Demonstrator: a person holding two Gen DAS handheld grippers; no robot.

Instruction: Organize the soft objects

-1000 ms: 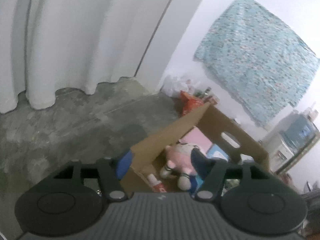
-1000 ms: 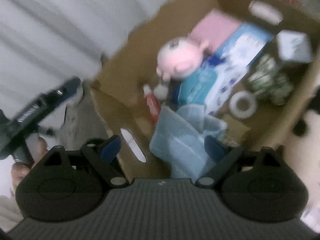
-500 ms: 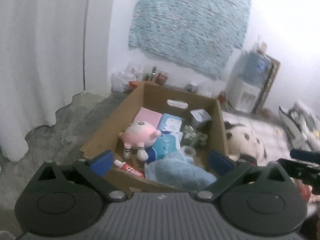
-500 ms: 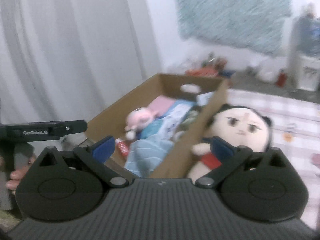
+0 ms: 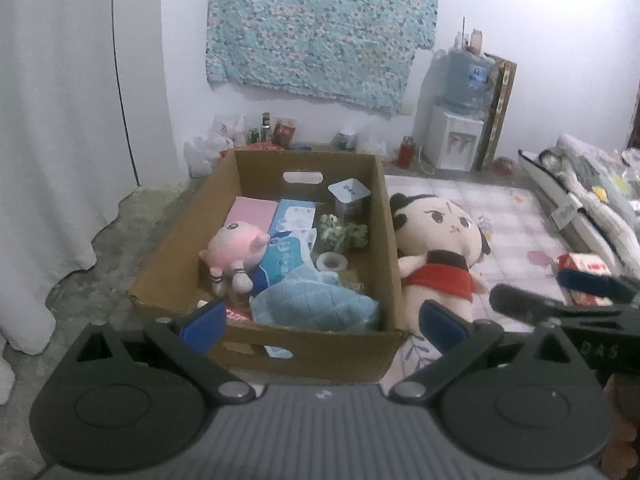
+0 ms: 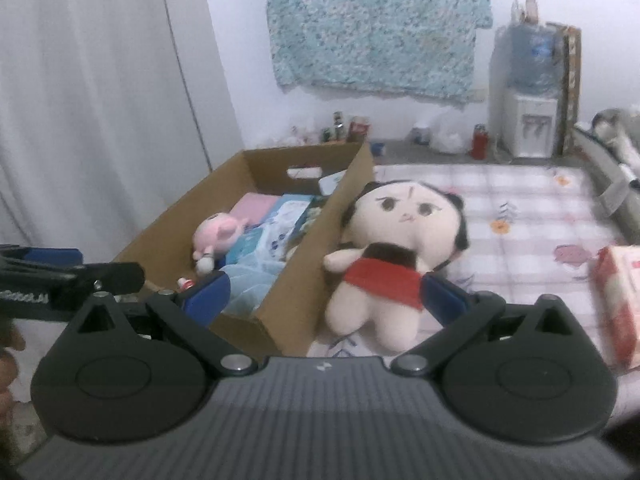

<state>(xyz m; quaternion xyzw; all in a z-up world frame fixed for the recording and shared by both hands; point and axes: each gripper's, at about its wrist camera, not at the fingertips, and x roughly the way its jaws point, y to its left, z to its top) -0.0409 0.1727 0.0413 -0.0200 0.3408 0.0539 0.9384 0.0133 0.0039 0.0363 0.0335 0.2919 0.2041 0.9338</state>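
Both the left gripper (image 5: 322, 322) and the right gripper (image 6: 326, 294) stand wide and empty, and the doll (image 6: 394, 248) lying just ahead of the right one, against the box (image 6: 320, 248), looks light and squashy, best pinched around its red-clothed middle.

Soft toys in and beside an open cardboard box (image 5: 308, 354) on the floor.

Box: brown, open-topped, hand slot in far wall, packed w/ mixed items. Pink plush (image 5: 236, 250) sits at its left-centre, head up, striped legs pointing toward the near wall. Light-blue quilted cloth (image 5: 316, 304) lies crumpled at the near end, just right of the pink plush's legs. Green-and-white fabric bundle (image 5: 342, 234) rests toward the far right corner. Outside, a large cream doll (image 6: 394, 248) w/ black hair & red skirt lies on its back on a checked mat (image 6: 536, 208), left arm touching the box's right wall, face up.
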